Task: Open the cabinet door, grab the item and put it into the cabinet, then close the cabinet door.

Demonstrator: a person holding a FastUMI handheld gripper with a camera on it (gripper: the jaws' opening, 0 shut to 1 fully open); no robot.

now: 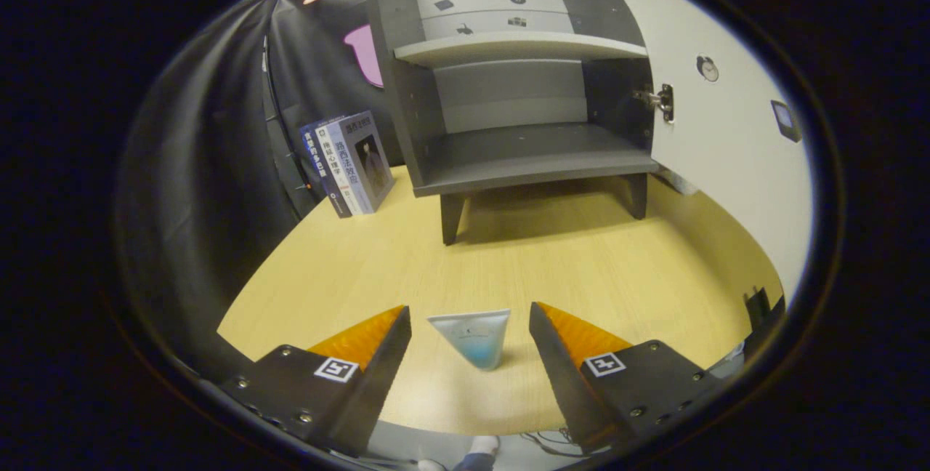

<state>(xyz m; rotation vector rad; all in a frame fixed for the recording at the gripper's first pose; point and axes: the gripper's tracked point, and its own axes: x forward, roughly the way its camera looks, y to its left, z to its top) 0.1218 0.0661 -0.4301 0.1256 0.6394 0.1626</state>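
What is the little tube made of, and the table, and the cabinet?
The tube, standing between the open tongs, looks like soft, see-through plastic with blue inside. The table looks like pale wood or laminate with fine grain lines. The cabinet looks like matte grey painted board, with its white door open.

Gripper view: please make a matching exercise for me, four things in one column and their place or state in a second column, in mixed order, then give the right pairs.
Things:
1. cabinet door
2. tube
3. books
4. hand-held gripper

Places or states:
A. standing on the table, left of the cabinet
B. swung open to the right
C. open, fingers on either side of the tube, not touching it
D. standing cap-down on the table between the fingers

Pairs: 1-B, 2-D, 3-A, 4-C
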